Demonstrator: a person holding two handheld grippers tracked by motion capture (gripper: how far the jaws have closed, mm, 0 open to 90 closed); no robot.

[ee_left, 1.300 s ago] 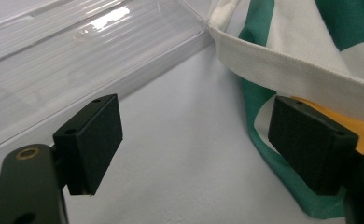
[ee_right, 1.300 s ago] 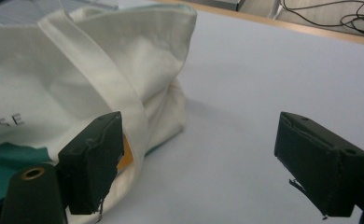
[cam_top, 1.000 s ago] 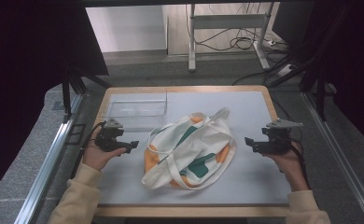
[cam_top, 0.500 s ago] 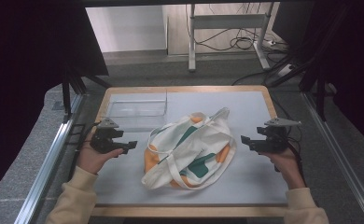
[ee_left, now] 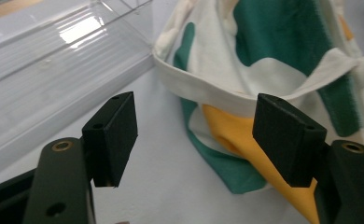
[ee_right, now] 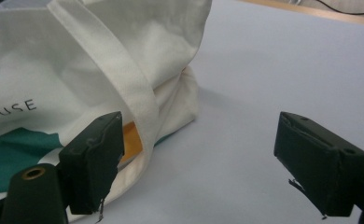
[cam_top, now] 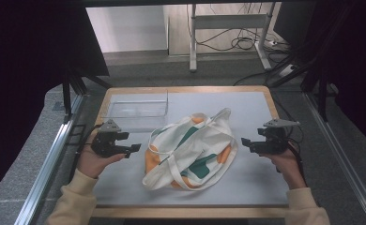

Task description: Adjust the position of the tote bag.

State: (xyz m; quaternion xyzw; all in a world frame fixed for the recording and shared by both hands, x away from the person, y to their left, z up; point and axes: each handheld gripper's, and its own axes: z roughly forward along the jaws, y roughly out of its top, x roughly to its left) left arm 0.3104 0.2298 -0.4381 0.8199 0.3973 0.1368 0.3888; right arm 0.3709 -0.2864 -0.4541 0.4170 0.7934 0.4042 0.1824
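Two hand-held black grippers flank a crumpled cream canvas tote bag with green and orange patches (cam_top: 190, 149), which lies slumped in the middle of the pale grey table mat (cam_top: 256, 178). The left gripper (cam_top: 134, 149) hovers just beside the bag's left edge; the right gripper (cam_top: 245, 142) hovers just beside its right edge. Both have their jaws spread wide and hold nothing.

The bag looks soft, light and floppy, so it would likely sag and fold when lifted rather than keep its shape. The sturdiest places to take hold seem to be the folded hem of the bag's mouth (ee_left: 203, 91) and the cream strap (ee_right: 124, 79) draped over its right side.

A clear plastic tray (cam_top: 136, 108) sits behind the bag, towards its left.

Compared with a second ago, both grippers have moved inward, closer to the bag; the bag itself has not shifted.
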